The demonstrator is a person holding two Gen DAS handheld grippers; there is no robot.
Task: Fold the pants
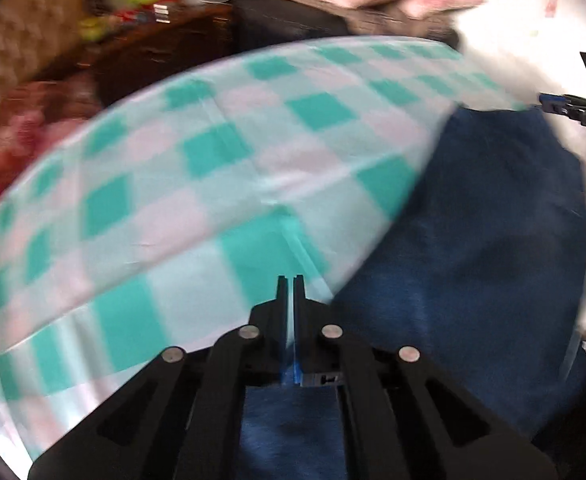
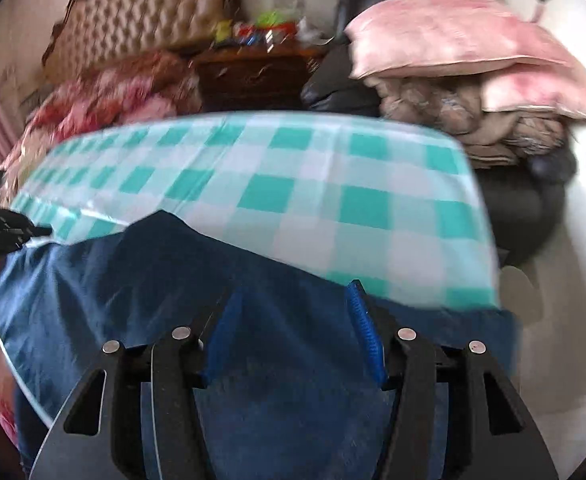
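Note:
Dark blue pants (image 1: 473,220) lie bunched on a table under a teal-and-white checked cloth (image 1: 213,160). My left gripper (image 1: 292,280) is shut, its tips over the cloth at the pants' edge, and I see nothing between the tips. The right gripper (image 1: 549,103) shows at the far right edge of this view, beyond the pants. In the right wrist view, my right gripper (image 2: 293,300) stands open above the pants (image 2: 173,280), its blue pads (image 2: 363,320) well apart and pressing on nothing. The left gripper (image 2: 33,230) is at the left edge, by the pants' far end.
Behind the table's checked cloth (image 2: 293,184) stand a dark leather chair (image 2: 525,208) stacked with pink pillows (image 2: 453,36) and blankets, a cluttered wooden nightstand (image 2: 253,72), and a bed with a tufted headboard (image 2: 141,12). Pale floor (image 2: 565,320) lies to the right.

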